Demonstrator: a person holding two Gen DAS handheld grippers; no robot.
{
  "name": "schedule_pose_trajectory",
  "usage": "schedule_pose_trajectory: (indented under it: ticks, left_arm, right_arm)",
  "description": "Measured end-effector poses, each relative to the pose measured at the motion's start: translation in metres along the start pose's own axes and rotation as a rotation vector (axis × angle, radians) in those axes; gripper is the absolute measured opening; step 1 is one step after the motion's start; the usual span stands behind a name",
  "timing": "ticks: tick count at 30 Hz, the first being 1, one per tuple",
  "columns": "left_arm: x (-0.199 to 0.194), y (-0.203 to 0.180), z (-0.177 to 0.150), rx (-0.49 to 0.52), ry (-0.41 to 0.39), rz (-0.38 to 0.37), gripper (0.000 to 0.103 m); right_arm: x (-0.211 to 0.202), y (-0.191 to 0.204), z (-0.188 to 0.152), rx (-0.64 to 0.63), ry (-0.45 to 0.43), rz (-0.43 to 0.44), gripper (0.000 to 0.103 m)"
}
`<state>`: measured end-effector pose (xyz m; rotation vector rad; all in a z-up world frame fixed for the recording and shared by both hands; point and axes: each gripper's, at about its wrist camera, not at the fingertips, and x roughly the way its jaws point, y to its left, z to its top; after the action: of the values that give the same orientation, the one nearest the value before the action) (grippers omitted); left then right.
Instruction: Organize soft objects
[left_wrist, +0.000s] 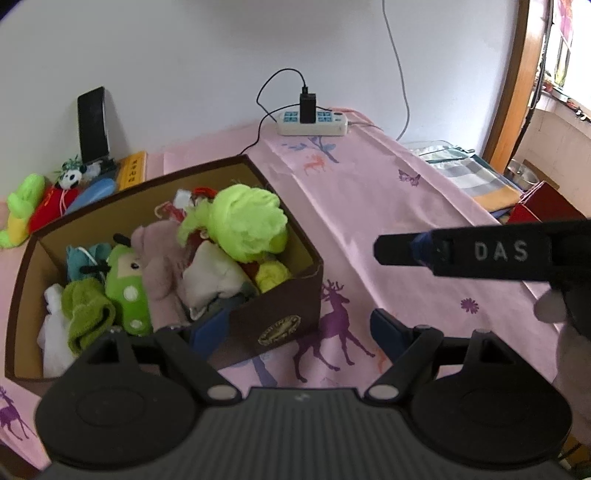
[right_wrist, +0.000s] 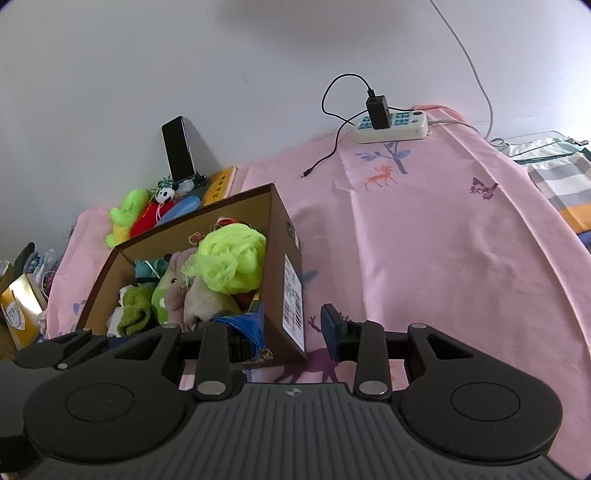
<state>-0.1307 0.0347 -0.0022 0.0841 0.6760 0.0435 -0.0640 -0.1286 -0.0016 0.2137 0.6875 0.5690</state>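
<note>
A brown cardboard box stands on the pink sheet, filled with soft toys: a lime-green fluffy ball, a green plush, a pink plush. The box also shows in the right wrist view with the lime ball on top. My left gripper is open and empty, straddling the box's near right corner. My right gripper is open and empty, its left finger over the box's near edge. The right gripper's finger crosses the left wrist view at the right.
More soft toys lie behind the box by the wall, next to a phone on a stand and a yellow book. A power strip with a charger and cable sits at the back. The pink sheet drops off at the right.
</note>
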Motion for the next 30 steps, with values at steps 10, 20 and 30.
schedule_pose_trajectory:
  ticks: [10, 20, 30]
  left_arm:
    - [0.003, -0.007, 0.004, -0.02, 0.049, 0.044, 0.083]
    - [0.017, -0.03, 0.01, 0.035, 0.076, 0.014, 0.083]
    - [0.035, -0.052, 0.018, 0.087, 0.101, -0.023, 0.084]
  right_arm:
    - [-0.01, 0.0, -0.004, -0.046, 0.003, -0.076, 0.017]
    - [-0.012, -0.013, -0.004, -0.031, 0.018, -0.177, 0.017]
    - [-0.013, -0.034, -0.003, 0.003, 0.039, -0.255, 0.017]
